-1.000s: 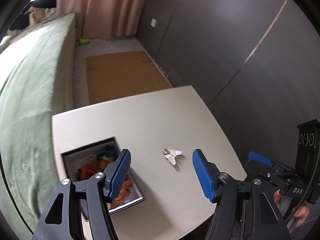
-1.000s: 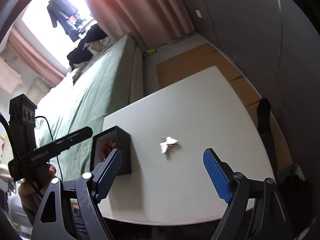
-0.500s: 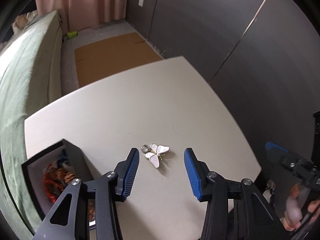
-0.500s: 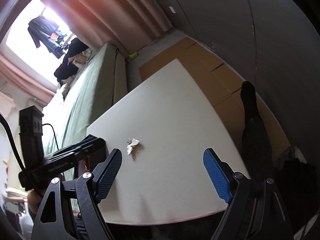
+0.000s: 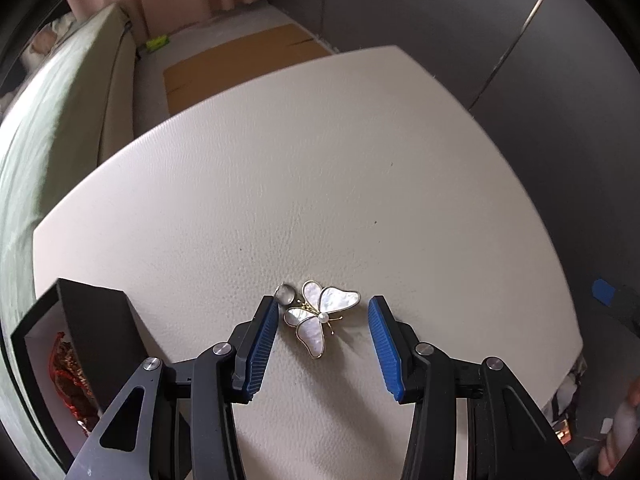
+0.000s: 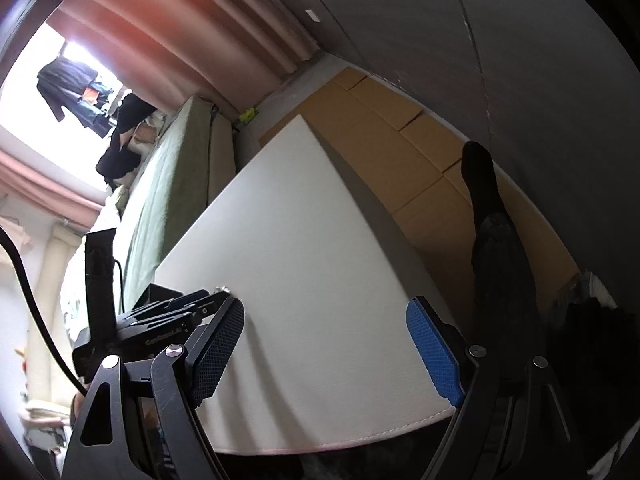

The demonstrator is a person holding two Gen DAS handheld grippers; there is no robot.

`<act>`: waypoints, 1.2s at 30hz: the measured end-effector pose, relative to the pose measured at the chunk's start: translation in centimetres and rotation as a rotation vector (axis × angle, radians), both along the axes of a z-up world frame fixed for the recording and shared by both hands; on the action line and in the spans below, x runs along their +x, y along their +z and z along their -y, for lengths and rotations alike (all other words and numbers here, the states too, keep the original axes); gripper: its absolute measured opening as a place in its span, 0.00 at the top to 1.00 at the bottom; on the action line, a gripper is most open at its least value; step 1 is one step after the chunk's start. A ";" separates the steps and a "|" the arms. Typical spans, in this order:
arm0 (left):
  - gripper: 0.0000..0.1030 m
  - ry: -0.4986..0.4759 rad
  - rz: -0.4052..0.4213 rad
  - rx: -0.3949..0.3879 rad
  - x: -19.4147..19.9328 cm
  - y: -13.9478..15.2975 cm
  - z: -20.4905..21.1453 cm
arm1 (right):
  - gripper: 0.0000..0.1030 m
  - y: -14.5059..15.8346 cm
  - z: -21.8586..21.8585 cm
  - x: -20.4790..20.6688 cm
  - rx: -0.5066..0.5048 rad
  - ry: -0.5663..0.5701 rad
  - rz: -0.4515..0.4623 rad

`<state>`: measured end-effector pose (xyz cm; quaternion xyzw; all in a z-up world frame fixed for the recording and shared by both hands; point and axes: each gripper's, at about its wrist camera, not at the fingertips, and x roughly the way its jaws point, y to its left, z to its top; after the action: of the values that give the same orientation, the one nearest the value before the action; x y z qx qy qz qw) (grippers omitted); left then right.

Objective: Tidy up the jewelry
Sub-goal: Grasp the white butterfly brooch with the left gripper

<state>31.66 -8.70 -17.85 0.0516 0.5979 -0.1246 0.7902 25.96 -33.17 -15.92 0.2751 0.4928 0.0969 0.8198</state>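
Note:
A butterfly brooch with pearly white wings and gold edges lies on the cream table. My left gripper is open, low over the table, with the brooch between its blue fingers and not touching them. A black jewelry box with red and gold pieces inside stands at the left. My right gripper is open and empty above the table's near right part; in its view the left gripper body hides the brooch, only a glint shows.
A green bed runs along the table's far left side. Brown cardboard lies on the floor beyond the table. Dark wall panels stand to the right. A person's leg in a black sock is beside the table's right edge.
My left gripper has dropped and moved in on the brooch, which now lies between its fingers. The jaws have narrowed somewhat. My right gripper has swung away to the right.

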 end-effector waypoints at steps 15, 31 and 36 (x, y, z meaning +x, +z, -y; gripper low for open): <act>0.62 0.003 -0.006 -0.075 -0.3 0.2 -1.0 | 0.19 -0.2 -0.7 0.1 -0.001 0.015 -0.008; 0.86 0.110 0.093 -0.227 -1.1 6.0 -7.7 | 0.20 2.0 -8.3 2.2 -0.072 0.154 0.010; 0.86 0.138 0.097 -0.257 -1.0 6.4 -9.3 | 0.36 1.8 -11.2 4.3 -0.120 0.240 -0.024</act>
<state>30.68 0.55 -11.42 -0.0853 0.5403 -0.1427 0.8249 30.25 -22.00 -14.14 0.1656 0.5367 0.1611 0.8115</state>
